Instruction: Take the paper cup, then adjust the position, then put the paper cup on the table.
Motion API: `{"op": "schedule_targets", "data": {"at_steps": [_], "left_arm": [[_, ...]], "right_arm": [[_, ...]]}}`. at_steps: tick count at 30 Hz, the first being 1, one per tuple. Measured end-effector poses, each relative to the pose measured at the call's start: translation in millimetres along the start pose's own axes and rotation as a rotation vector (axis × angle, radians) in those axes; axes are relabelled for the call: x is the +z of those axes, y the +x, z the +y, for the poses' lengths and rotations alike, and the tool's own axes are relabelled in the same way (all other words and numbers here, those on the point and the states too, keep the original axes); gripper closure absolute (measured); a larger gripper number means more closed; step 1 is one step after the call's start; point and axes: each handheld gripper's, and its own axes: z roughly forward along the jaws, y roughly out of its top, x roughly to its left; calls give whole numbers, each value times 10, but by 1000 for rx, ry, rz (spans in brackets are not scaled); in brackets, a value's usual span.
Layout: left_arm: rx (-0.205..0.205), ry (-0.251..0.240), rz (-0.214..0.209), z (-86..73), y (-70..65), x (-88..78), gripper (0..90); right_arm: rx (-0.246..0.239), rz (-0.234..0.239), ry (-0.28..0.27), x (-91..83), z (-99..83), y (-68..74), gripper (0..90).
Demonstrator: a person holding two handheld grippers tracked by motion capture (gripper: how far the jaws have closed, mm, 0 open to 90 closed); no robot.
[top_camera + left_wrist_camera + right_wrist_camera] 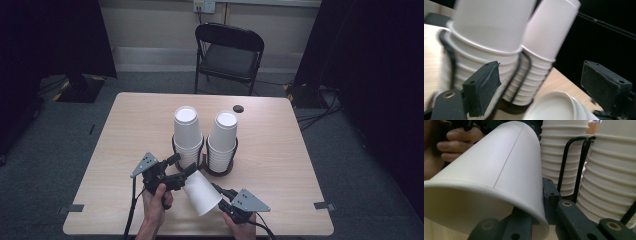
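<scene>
High view shows the right gripper [218, 194] low at the near edge of the table [280, 150], and its jaws are pressed together on the rim of a single white paper cup [201, 192]. The right gripper view confirms this: the wall of the cup [499, 177] near the mouth sits pinched between the two dark jaws. The cup lies tilted on its side above the table, with its bottom pointing toward the left gripper [182, 167].

The jaws of the left gripper are spread. In the left gripper view the two black pads [486, 86] stand well apart, the bottom of the cup [556, 106] lies low between them, and they do not press on it.

Just behind the cup stand two stacks of white cups [187, 132] in a black wire holder [220, 170], close to both grippers. A black folding chair [230, 52] stands beyond the table.

I judge several risks from here. The cup hangs on a thin pinch at one side of the rim, so it can swing or slip out. Hard pressure may crush the paper wall. Also, if the left gripper moves forward carelessly, it may knock the near stack.
</scene>
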Motion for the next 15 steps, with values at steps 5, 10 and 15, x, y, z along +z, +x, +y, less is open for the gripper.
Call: {"op": "schedule_targets", "data": {"at_steps": [5, 10, 15], "left_arm": [[73, 0, -11, -9, 24, -44, 161], [184, 35, 21, -10, -2, -66, 178], [332, 95, 73, -36, -63, -94, 156]], "right_arm": [[10, -18, 83, -39, 23, -31, 853], [37, -43, 137, -87, 46, -100, 854], [48, -36, 200, -91, 89, -143, 855]]}}
